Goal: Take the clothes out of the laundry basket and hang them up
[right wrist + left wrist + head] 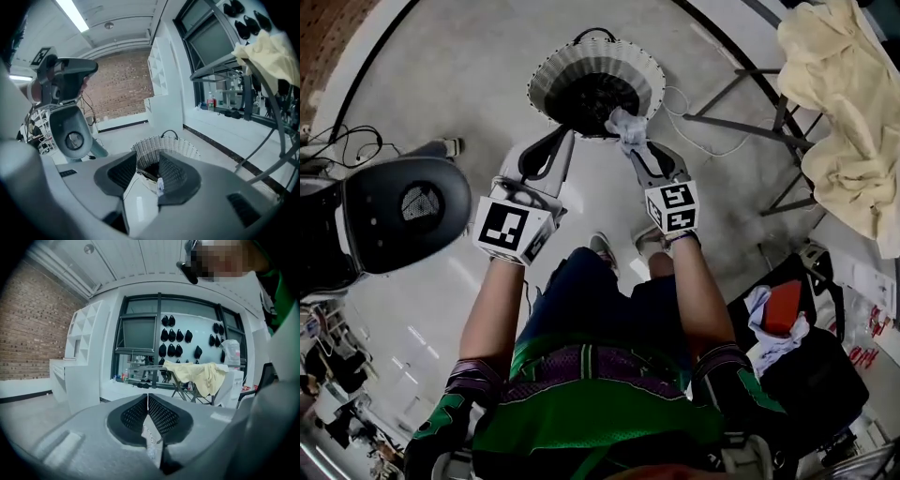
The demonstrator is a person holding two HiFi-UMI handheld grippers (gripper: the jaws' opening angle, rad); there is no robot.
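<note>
A white wicker laundry basket (546, 80) with dark clothes inside stands on the floor ahead of me; it also shows in the right gripper view (183, 147). A pale crumpled cloth (623, 124) lies at its near right rim. My right gripper (630, 139) hangs just over that cloth with its jaws apart; a scrap of pale cloth (160, 185) shows by one pad, and I cannot tell whether it is touched. My left gripper (565, 139) is shut and empty by the near left rim, pointing level (148, 401) at the drying rack (180, 385). A yellow garment (839, 103) is draped over the rack.
The rack's dark metal legs (764, 122) spread over the floor on the right. A dark rounded machine (403, 211) stands at the left with cables (347, 141) behind it. A black bag holding red and white items (787, 319) sits at my right side.
</note>
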